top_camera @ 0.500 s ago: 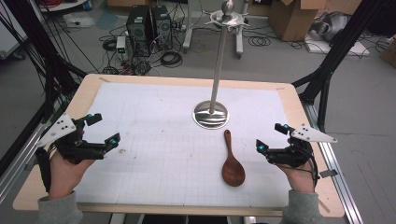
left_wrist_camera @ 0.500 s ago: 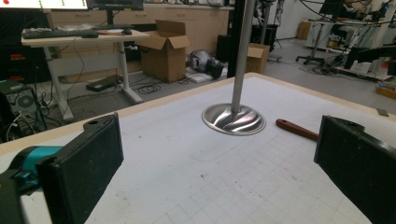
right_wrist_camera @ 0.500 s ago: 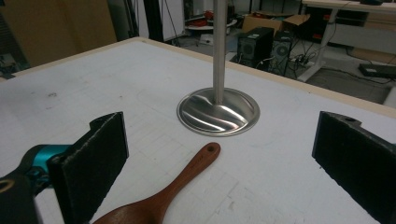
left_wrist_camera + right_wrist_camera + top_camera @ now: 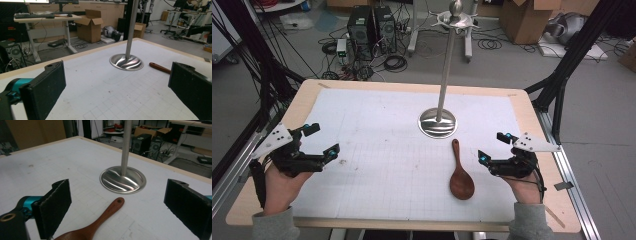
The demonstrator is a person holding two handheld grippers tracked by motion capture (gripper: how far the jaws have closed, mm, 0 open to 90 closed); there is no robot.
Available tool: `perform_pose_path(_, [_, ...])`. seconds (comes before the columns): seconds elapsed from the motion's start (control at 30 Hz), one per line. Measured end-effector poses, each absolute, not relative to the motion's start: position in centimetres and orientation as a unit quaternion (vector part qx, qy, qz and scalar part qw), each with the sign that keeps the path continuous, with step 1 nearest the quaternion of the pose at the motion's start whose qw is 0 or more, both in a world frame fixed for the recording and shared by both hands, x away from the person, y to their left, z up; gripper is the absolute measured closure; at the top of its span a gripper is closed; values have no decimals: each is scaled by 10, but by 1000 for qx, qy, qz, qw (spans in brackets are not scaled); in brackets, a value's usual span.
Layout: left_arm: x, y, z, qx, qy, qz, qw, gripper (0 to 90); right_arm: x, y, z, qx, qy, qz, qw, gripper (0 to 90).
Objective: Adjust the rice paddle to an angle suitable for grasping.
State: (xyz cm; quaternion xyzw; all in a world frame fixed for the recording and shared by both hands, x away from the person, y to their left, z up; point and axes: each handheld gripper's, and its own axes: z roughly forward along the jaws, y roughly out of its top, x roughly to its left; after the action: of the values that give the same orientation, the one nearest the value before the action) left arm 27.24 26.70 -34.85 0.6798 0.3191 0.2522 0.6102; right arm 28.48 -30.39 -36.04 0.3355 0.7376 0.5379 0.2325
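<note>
High view: the dark brown wooden spoon (image 4: 460, 177) lies flat on the white gridded mat (image 4: 377, 145), just below the round steel base of the hanging stand (image 4: 438, 122). The right gripper (image 4: 492, 146) has edged nearer the spoon than half a second ago, so a pickup looks imminent; the left gripper (image 4: 323, 138) waits well apart

Left gripper view: both jaws spread wide, empty

Right gripper view: 2 jaws wide, framing the spoon handle (image 4: 110, 210), not touching

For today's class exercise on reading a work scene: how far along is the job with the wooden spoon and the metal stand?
Nothing looks done yet: the wooden spoon lies flat on the white mat, apart from the metal stand. In hand: the right tool sits beside the spoon with jaws wide open and empty; the left tool is open too, farther off. Left, probably: gripping the spoon and bringing it to the stand.
</note>
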Motion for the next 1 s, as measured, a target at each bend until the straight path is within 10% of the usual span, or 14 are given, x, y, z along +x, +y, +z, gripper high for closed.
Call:
perform_pose_path(0.57, [271, 265, -351, 687, 320, 250, 603, 17, 294, -271, -378, 318, 786, 509, 150, 680])
perform_pose_path(1.0, [271, 264, -352, 689, 320, 248, 601, 17, 300, -258, -397, 317, 817, 457, 153, 895])
